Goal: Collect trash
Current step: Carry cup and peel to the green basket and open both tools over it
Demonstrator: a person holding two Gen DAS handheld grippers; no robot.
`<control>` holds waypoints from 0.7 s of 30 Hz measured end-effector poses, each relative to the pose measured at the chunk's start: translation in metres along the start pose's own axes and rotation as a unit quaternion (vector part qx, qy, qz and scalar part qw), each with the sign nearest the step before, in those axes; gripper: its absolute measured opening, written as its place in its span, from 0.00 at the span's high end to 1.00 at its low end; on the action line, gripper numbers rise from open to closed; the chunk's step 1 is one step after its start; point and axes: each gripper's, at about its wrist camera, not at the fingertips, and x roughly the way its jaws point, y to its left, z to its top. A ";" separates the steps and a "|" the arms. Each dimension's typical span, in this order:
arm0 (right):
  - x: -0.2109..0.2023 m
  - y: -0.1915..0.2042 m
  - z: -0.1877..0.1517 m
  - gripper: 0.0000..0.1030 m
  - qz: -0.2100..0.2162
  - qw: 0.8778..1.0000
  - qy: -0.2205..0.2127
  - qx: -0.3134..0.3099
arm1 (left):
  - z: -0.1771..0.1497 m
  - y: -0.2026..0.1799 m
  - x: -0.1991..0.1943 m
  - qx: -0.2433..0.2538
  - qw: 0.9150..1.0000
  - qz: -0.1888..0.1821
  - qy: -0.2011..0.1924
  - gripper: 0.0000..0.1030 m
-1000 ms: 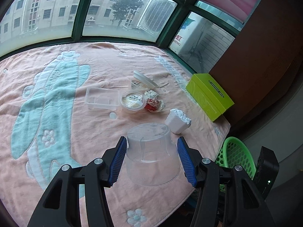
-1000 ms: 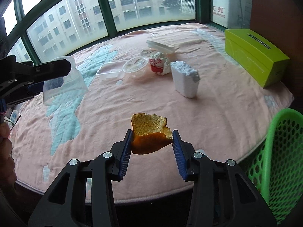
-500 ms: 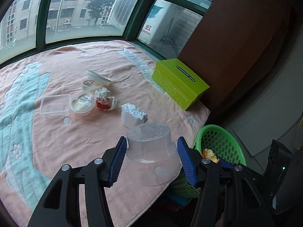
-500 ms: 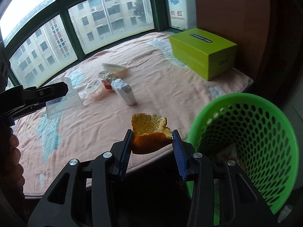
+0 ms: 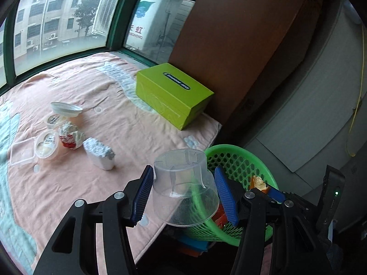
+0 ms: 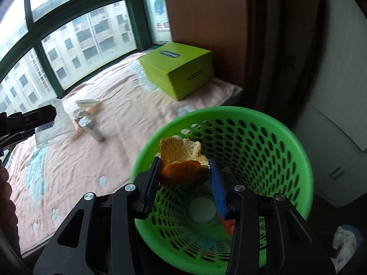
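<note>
**Two pieces over the basket, more litter left on the blanket**

Right claw point(image 6: 184, 174) pinching a piece of orange peel point(image 6: 181, 160), pads pressed to both sides, poised above the open mouth of the green basket point(image 6: 270, 137). Not yet dropped. Left claw point(image 5: 183, 192) clamped on an upturned clear plastic cup point(image 5: 183, 185), hanging at the blanket's edge, just beside the basket rim point(image 5: 231, 149) and not quite over the opening. Also not yet released.

Inside the basket: something pale and round at the bottom and a scrap of red, so likely a few items already binned; hard to tell what.

Left to collect, judged from the left wrist view, all well apart from the basket on the pink blanket point(image 5: 128, 128):
- white foam block point(image 5: 98, 153)
- crumpled red-and-white wrapper point(image 5: 70, 135)
- round lidded tub point(image 5: 47, 143)
- clear flat tray point(image 5: 21, 152)
- small cup point(image 5: 54, 120) with a white lid point(image 5: 66, 107) just behind

Green box point(image 5: 172, 91) near the wall: probably not rubbish, though impossible to say for sure.

Roughly early-to-middle of the job, then: two drops pending, at least five or six pieces waiting.
</note>
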 end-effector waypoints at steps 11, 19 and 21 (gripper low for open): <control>0.001 -0.060 -0.003 0.45 -0.052 0.997 -0.002 0.048 | 0.003 -0.043 0.029 0.038 0.999 -0.017 0.027 0.48; -0.006 -0.075 -0.006 0.39 -0.058 0.996 -0.012 0.068 | 0.003 -0.059 0.045 0.051 0.998 -0.025 0.039 0.48; -0.010 -0.077 -0.008 0.39 -0.057 0.996 -0.016 0.072 | 0.002 -0.063 0.049 0.055 0.997 -0.027 0.045 0.48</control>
